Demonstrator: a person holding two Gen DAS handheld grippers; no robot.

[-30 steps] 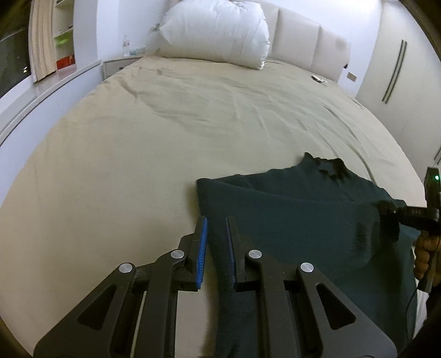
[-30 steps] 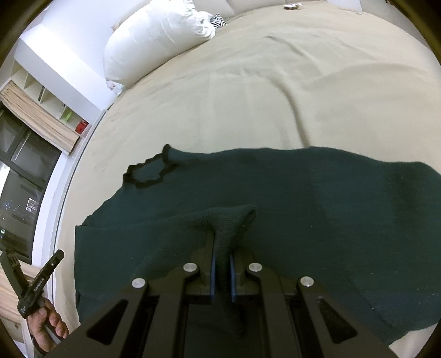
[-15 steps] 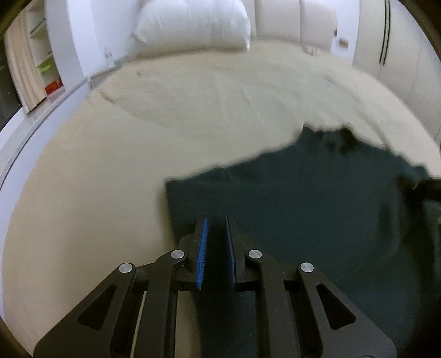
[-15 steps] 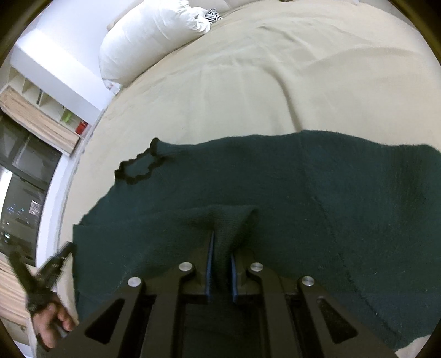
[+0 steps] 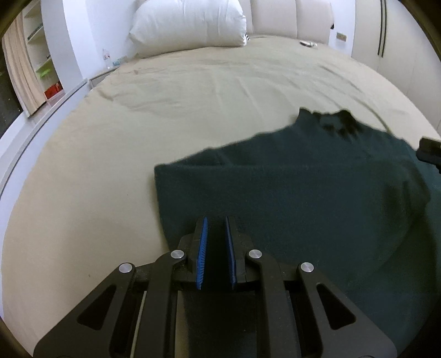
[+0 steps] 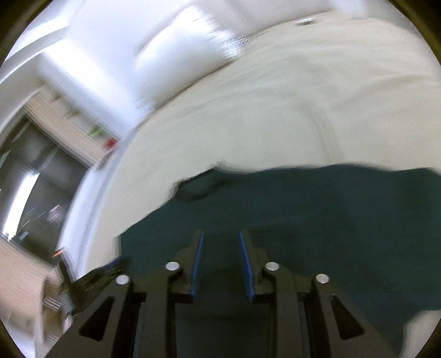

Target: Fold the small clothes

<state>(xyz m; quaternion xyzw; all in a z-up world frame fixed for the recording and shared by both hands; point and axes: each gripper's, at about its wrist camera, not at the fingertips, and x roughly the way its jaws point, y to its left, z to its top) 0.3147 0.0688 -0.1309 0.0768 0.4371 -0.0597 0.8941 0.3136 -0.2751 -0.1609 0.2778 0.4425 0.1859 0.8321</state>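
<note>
One dark green knitted top [image 5: 317, 198] lay spread on the beige-sheeted bed [image 5: 165, 110], toward 4 o'clock in the left wrist view.

Room: one white pillow [image 5: 190, 24] at 12 o'clock against a padded cream headboard [image 5: 289, 16]; shelving at 9 o'clock. Left gripper [image 5: 215, 242] pointed steeply down, jaws nearly closed with the garment's near edge between the blue pads; whether they pinched it, cannot tell. Right gripper [image 6: 221, 258] angled over the cloth, jaws opening, nothing clamped between them; view motion-blurred. Two grippers, one garment.

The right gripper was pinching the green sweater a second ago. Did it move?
Yes. The right gripper has let go, its jaws opening with no cloth pinched, and it tipped upward: the pillow sits lower in its view.
</note>
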